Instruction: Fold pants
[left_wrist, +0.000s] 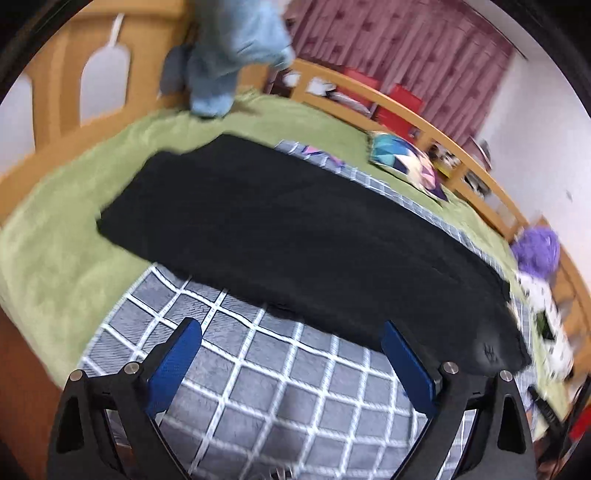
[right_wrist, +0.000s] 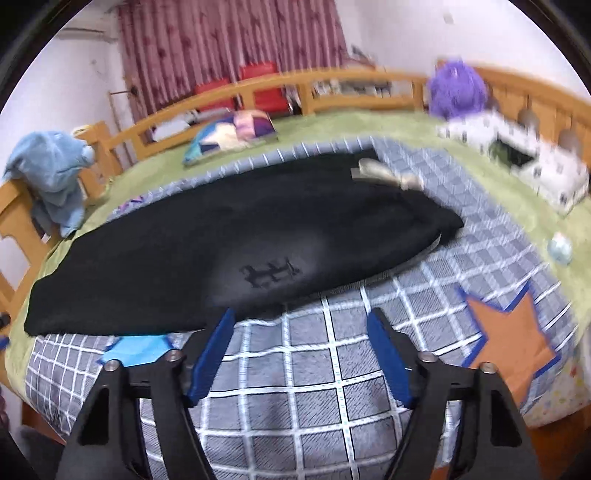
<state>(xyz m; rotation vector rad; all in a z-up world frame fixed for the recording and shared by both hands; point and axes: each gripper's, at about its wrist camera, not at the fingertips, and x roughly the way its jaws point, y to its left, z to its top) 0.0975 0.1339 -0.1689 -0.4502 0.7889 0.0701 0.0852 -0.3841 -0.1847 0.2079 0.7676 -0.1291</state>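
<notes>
Black pants (left_wrist: 295, 236) (right_wrist: 207, 251) are lying flat and lengthwise across a grey checked blanket (left_wrist: 258, 384) (right_wrist: 321, 391), which is covering part of a green bedspread (left_wrist: 55, 221) (right_wrist: 332, 125) on the bed. The pants look folded in half along their length; a dark logo (right_wrist: 269, 275) is showing near the edge closest to the right camera, and a pale tag (right_wrist: 384, 173) is sitting at the waist end.

Left hand-held gripper (left_wrist: 291, 336) is hovering over the blanket with jaws spread wide, holding nothing; its right blue pad (left_wrist: 406, 369) is just at the pants' near edge.

Right hand-held gripper (right_wrist: 301, 325) is likewise spread and holding nothing, its tips just short of the pants' near edge.

A patterned pillow (left_wrist: 410, 166) (right_wrist: 232, 134) is lying beyond the pants. A blue cloth (left_wrist: 236, 55) (right_wrist: 51, 173) is draping over the wooden bed rail (left_wrist: 461, 158) (right_wrist: 258, 92). A purple plush (left_wrist: 535, 254) (right_wrist: 458, 88) is resting at the far side. Both views are motion-blurred.
</notes>
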